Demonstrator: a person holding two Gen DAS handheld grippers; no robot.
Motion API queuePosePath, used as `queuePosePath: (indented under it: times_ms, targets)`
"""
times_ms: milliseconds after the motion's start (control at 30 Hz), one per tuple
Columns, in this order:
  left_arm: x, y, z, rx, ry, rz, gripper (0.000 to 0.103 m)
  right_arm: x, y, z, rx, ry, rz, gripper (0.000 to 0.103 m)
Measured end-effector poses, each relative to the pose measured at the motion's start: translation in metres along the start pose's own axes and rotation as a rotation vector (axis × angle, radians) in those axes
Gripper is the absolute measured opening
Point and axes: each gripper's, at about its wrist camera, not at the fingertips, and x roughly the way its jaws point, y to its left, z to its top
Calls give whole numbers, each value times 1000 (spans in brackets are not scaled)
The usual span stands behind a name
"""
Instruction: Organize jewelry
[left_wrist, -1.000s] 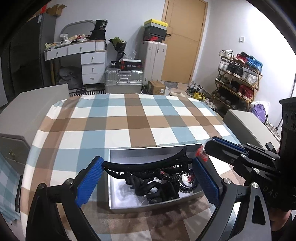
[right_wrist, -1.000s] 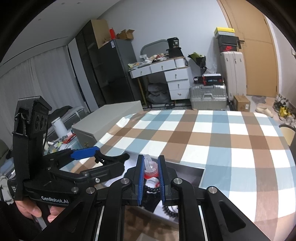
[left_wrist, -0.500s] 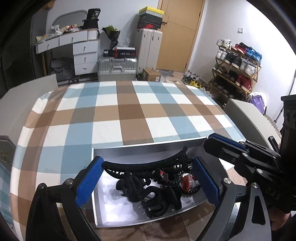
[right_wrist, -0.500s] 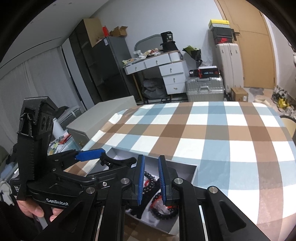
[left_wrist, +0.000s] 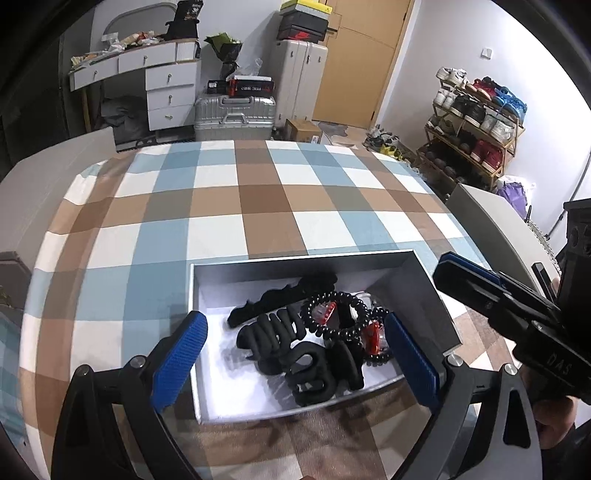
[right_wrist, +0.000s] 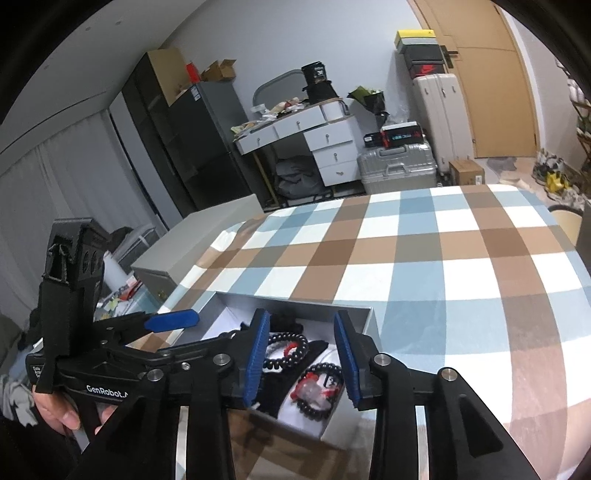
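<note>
The right gripper hangs over the near end of the open grey box, its blue pads parting, with nothing pinched between them; through the gap you look straight down at a black coil hair tie and a black beaded bracelet with red and clear pieces, both lying on the box's white floor. The left gripper hovers over the same box from the other side, its pads spread wide and empty. Under it lies the pile: a long black hair claw towards the far wall, a chunkier black claw clip in front of it, another black clip nearest the front wall, and the coil tie looped over the red-accented pieces to the right. The box sits near the front edge of the surface, on a blue, brown and white checked cloth. A hand grips the left gripper's handle.
</note>
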Motion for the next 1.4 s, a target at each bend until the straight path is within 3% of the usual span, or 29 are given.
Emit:
queuePosePath:
  times_ms: [367, 700, 800, 933, 1133, 1400]
  targets:
    - [-40, -4, -4, -1, -125, 48, 95, -40, 19, -3, -10, -68, -7, 53]
    - [-90, -5, -18, -24, -399, 213, 95, -74, 46, -12, -50, -146, 15, 79]
    - [-94, -5, -21, -29, -435, 278, 95, -83, 55, -15, -63, -172, 24, 89]
    - [-94, -2, -28, -54, -465, 293, 95, -98, 70, -23, -116, -251, 26, 102]
    - [-88, -1, -42, -52, -503, 307, 95, -98, 75, -39, -135, -278, 12, 103]
    - [-72, 6, -55, -52, -512, 286, 95, -86, 66, -59, -210, -373, -105, 103]
